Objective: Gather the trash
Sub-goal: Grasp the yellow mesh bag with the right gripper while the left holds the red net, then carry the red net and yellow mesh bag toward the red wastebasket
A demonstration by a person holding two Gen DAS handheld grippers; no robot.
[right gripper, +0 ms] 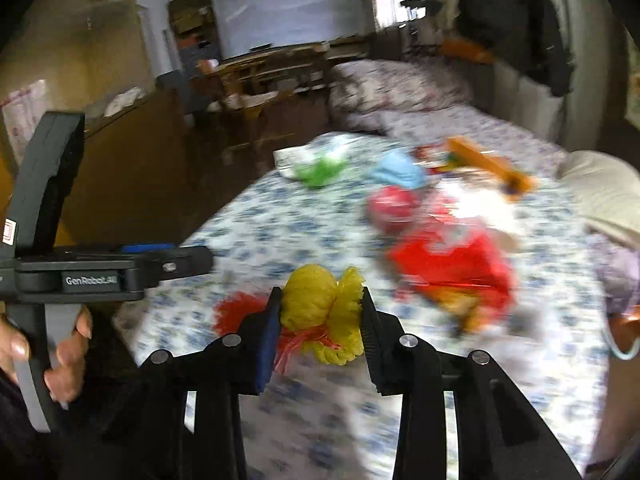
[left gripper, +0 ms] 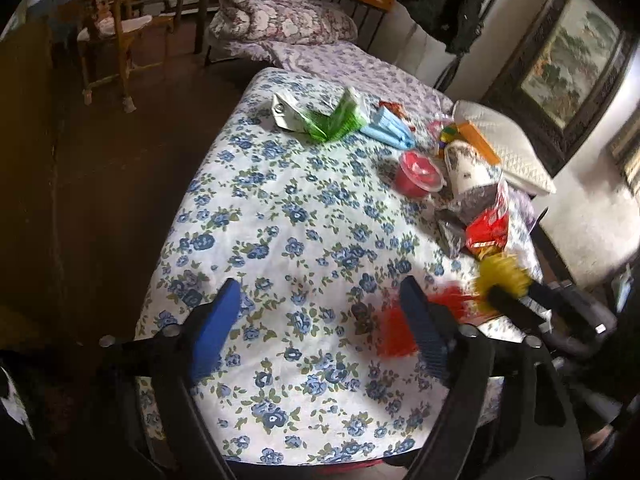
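My right gripper (right gripper: 320, 312) is shut on a crumpled yellow mesh net (right gripper: 320, 312) with red mesh trailing from it, held just above the floral bedspread (right gripper: 280, 224). The yellow net (left gripper: 502, 274) and the red mesh (left gripper: 394, 328) also show in the left wrist view, right of my left gripper (left gripper: 320, 300), which is open and empty over the bedspread (left gripper: 300, 220). More trash lies further away: a green and white wrapper (left gripper: 320, 116), a blue packet (left gripper: 388, 128), a red lidded cup (left gripper: 418, 170), a paper cup (left gripper: 468, 168), a red snack bag (left gripper: 488, 232).
A white quilted pillow (left gripper: 508, 148) lies at the bed's right edge by the wall. A folded floral quilt (left gripper: 280, 20) sits at the far end. Wooden chairs (left gripper: 112, 40) stand on the dark floor to the left. A framed picture (left gripper: 572, 60) hangs on the right.
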